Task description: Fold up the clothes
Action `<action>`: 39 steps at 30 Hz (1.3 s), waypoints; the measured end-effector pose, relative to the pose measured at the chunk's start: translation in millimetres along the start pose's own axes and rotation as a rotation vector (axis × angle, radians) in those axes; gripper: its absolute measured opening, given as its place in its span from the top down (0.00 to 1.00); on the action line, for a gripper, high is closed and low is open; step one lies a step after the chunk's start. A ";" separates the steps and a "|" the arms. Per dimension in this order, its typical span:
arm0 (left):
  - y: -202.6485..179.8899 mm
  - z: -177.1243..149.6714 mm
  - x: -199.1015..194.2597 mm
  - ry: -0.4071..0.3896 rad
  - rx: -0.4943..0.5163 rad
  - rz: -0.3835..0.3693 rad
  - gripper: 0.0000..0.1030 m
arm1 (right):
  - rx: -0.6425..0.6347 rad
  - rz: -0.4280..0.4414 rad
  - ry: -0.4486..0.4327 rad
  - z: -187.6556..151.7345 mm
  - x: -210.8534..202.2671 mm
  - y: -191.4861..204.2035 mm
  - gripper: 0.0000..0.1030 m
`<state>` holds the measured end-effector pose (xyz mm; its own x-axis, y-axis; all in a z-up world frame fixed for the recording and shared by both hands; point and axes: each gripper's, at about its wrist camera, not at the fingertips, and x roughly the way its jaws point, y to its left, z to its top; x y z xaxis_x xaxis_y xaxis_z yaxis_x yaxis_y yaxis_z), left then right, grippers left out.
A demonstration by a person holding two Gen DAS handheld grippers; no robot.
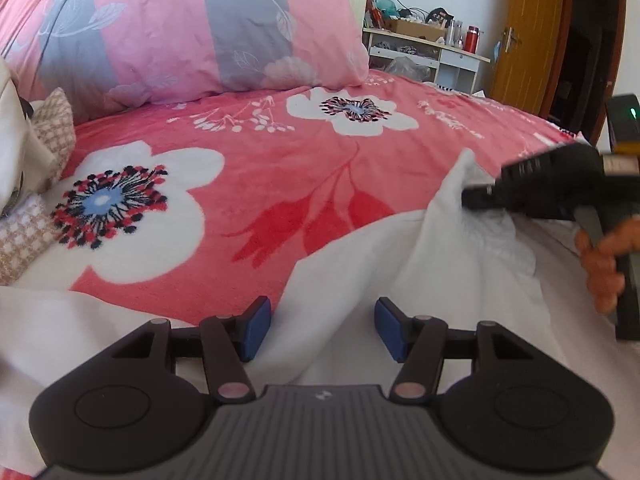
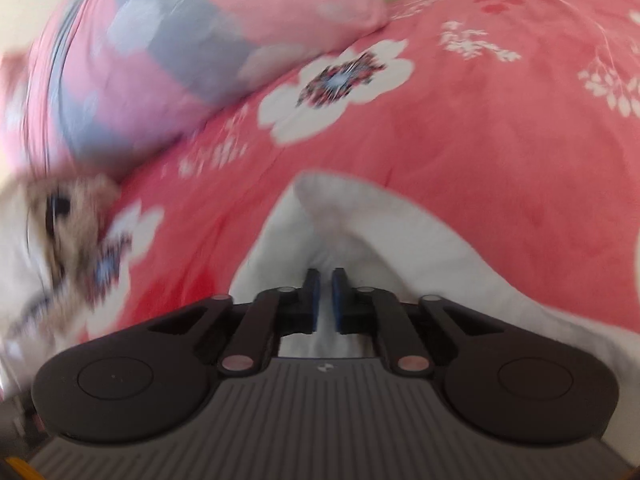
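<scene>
A white garment (image 1: 400, 248) lies on the pink floral bedspread (image 1: 280, 160). My left gripper (image 1: 322, 326) is open low over the garment, its blue pads on either side of a raised fold. My right gripper (image 1: 476, 196) comes in from the right of the left wrist view and lifts a corner of the cloth. In the right wrist view my right gripper (image 2: 325, 300) is shut on the white garment (image 2: 360, 232), with cloth pinched between the blue pads. That view is blurred by motion.
A large pink and grey pillow (image 1: 180, 28) stands at the head of the bed. A beige checked garment (image 1: 48, 136) lies at the left. A white cluttered shelf (image 1: 424, 52) and a wooden door (image 1: 528, 32) stand beyond the bed.
</scene>
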<state>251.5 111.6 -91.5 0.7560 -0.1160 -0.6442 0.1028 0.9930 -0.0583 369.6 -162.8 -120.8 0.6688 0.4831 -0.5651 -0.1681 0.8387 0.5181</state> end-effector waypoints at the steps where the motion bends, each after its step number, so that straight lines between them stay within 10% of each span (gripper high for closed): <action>1: 0.9 0.6 -1.1 -0.002 -0.006 -0.003 0.41 | 0.051 0.008 -0.012 2.5 0.9 -5.1 0.96; 7: 27.3 13.9 -34.8 -0.031 -0.140 -0.032 0.41 | 0.398 0.145 -0.038 4.2 -37.3 -33.4 0.90; 18: 120.9 -4.8 -248.7 -0.137 -0.248 0.066 0.29 | 0.304 0.224 -0.004 -44.6 -267.6 23.4 0.82; 25: 122.0 -89.5 -344.8 -0.059 -0.187 -0.047 0.20 | 0.194 0.213 0.074 -148.3 -380.2 61.2 0.76; 33: 64.7 -203.8 -354.1 0.052 -0.124 -0.225 0.22 | 0.051 0.122 0.211 -263.8 -377.8 93.3 0.76; 39: 41.0 -235.7 -333.8 0.077 -0.139 -0.216 0.36 | 0.051 0.096 0.232 -307.3 -349.3 99.5 0.76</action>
<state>-148.9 196.3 -58.7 0.6744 -0.3286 -0.6612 0.1621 0.9396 -0.3016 -103.3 -170.8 -69.2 0.4664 0.6094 -0.6412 -0.1817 0.7754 0.6047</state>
